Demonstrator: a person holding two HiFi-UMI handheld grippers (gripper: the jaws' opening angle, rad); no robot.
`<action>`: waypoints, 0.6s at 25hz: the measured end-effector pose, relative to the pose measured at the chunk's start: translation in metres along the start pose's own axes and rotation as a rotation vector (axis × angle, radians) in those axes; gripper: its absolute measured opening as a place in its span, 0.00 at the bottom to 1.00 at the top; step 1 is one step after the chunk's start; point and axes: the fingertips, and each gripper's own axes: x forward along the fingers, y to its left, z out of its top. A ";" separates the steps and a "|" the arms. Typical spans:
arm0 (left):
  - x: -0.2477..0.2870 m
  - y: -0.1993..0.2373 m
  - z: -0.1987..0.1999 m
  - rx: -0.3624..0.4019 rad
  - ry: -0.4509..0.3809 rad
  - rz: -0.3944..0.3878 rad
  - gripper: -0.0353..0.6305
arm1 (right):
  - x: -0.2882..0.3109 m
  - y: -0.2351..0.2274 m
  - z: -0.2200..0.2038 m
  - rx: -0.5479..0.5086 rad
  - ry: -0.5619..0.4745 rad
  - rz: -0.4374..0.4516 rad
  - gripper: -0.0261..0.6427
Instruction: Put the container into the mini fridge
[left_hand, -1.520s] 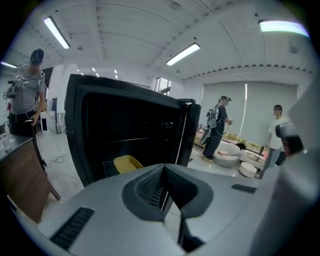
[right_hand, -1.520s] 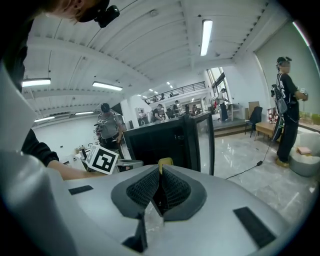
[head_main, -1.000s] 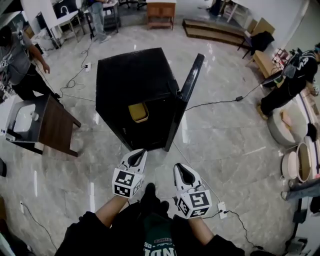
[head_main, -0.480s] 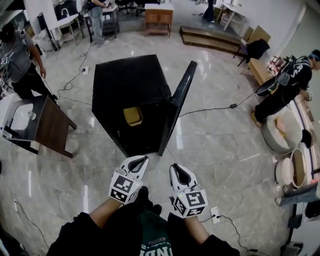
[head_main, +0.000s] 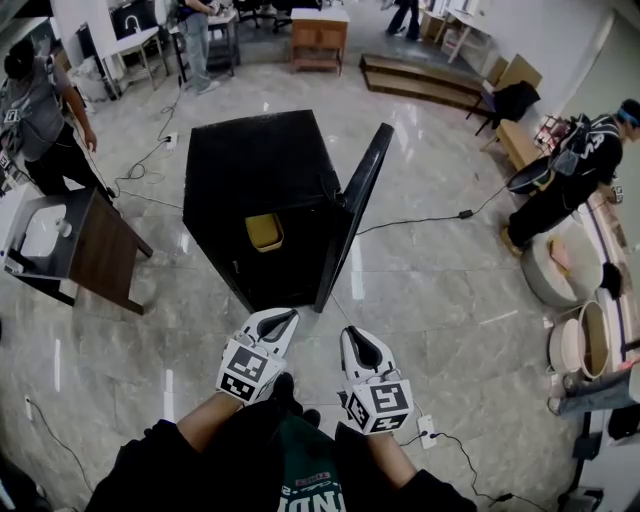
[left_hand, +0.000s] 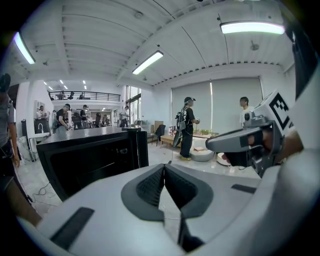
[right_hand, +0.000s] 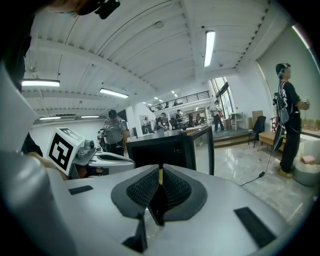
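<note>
Inside the one black mini fridge (head_main: 262, 160), just under the front edge of its top and roughly midway across the opening, sits the single container (head_main: 264, 232). It is mustard yellow and squarish with rounded corners, with a paler rim around a darker hollow. Whether it has a lid cannot be told. The fridge's one door (head_main: 354, 215) stands wide open at the right side of the cabinet, edge-on to the head camera.

Two grippers hang side by side over the marble floor (head_main: 470, 290) near the fridge's front. The left gripper (head_main: 279, 321) has its jaws pressed together at the tips with nothing between them. The right gripper (head_main: 358, 343) is likewise closed and empty. Both are well apart from the container.

Three other people show around the room's edges: one at the left (head_main: 38, 112), one bending at the right (head_main: 566, 170) and one at the far end (head_main: 196, 32). One small brown table (head_main: 100, 250) stands to the left of the fridge.
</note>
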 end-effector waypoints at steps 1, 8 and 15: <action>0.000 0.000 0.001 -0.001 -0.001 0.000 0.07 | 0.000 0.000 0.001 -0.001 -0.001 0.000 0.10; -0.004 -0.001 -0.005 -0.008 0.005 0.004 0.07 | -0.005 0.005 -0.001 -0.028 -0.007 -0.002 0.10; -0.008 -0.006 -0.008 -0.015 0.001 0.007 0.07 | -0.018 -0.001 -0.002 -0.037 -0.015 -0.041 0.10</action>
